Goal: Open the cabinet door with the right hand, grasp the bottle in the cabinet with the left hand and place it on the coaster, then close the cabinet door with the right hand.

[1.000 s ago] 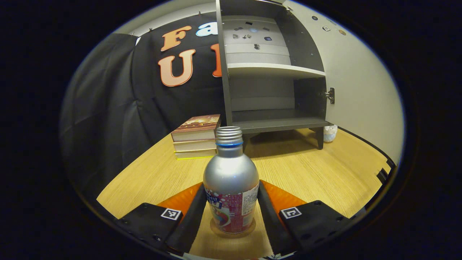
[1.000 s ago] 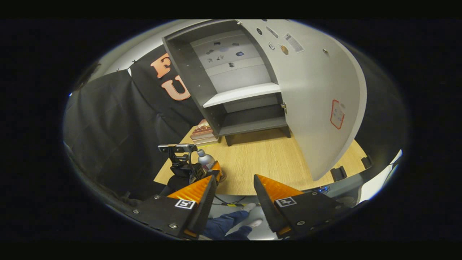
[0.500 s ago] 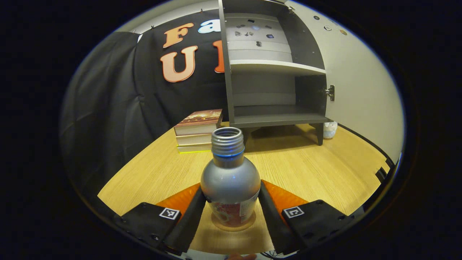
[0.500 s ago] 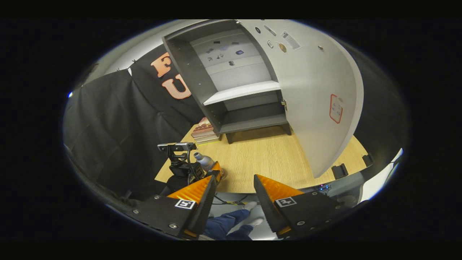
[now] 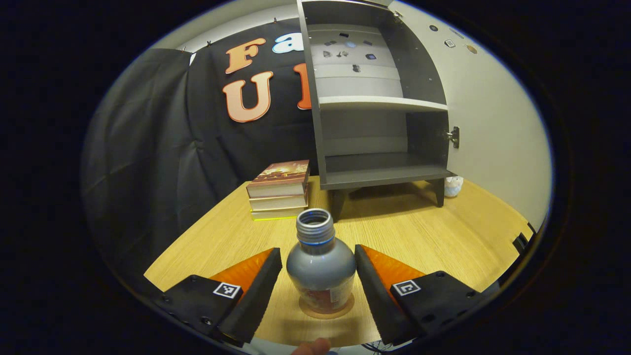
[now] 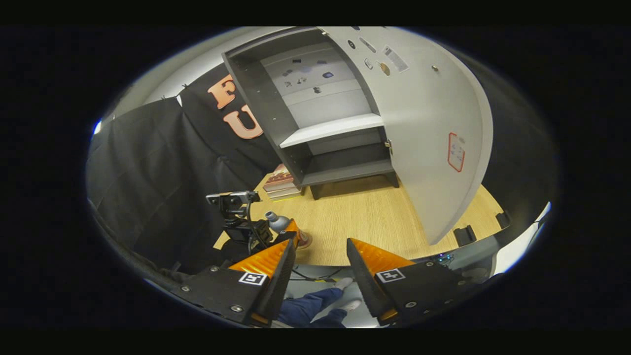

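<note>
A silver bottle (image 5: 320, 264) with no cap stands upright on a round brown coaster (image 5: 326, 311) near the table's front edge. My left gripper (image 5: 318, 255) is open, one finger on each side of the bottle with a small gap to each. The dark grey cabinet (image 5: 379, 170) stands at the back with both shelves bare, and its pale door (image 6: 429, 128) is swung wide open to the right. My right gripper (image 6: 320, 244) is open and holds nothing, hanging off the table's front edge. In the right gripper view the bottle (image 6: 277, 222) sits between the left gripper's fingers (image 6: 293, 228).
A stack of books (image 5: 280, 190) lies left of the cabinet on the wooden table (image 5: 443, 231). A small white object (image 5: 452, 186) sits by the cabinet's right leg. A person's leg (image 6: 308, 305) in blue trousers shows below the right gripper.
My left gripper has let go of the bottle and drawn back and up a little; the bottle stays on the coaster. The right gripper has hardly moved.
</note>
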The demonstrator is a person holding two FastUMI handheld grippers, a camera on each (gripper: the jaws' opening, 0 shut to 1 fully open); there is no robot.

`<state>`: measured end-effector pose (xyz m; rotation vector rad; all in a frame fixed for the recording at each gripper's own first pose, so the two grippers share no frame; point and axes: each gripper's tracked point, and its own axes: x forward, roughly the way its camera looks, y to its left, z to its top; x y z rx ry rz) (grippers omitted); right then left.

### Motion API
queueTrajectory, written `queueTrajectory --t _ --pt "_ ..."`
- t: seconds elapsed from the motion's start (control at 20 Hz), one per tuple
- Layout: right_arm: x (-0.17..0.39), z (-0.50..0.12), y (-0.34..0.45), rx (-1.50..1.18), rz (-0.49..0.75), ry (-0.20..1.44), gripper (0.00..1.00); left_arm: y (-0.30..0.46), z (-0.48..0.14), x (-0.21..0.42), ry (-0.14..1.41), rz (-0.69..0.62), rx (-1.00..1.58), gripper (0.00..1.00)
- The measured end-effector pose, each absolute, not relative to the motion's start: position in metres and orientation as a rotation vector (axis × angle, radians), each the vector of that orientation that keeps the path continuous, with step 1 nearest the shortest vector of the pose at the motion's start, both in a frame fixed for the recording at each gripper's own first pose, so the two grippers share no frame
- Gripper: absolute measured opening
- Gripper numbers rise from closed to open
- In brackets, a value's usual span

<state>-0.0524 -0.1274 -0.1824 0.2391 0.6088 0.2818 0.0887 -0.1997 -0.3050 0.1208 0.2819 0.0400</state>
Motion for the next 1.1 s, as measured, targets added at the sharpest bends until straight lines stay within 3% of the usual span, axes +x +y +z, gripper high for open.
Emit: queueTrajectory --t 0.5,0.75,1.1 --pt "-0.064 -0.099 -0.162 0.195 0.265 0.388 0.66 -0.222 -0.179 0.072 0.100 -0.036 0.131 0.96" --pt "-0.063 -0.047 -0.219 0.152 0.204 0.251 0.66 -0.227 -0.111 0.053 -0.018 -0.050 0.141 0.95" --pt "-0.059 0.003 -0.303 0.161 0.096 0.115 0.69 -0.215 -0.068 0.035 -0.040 -0.028 0.144 0.96"
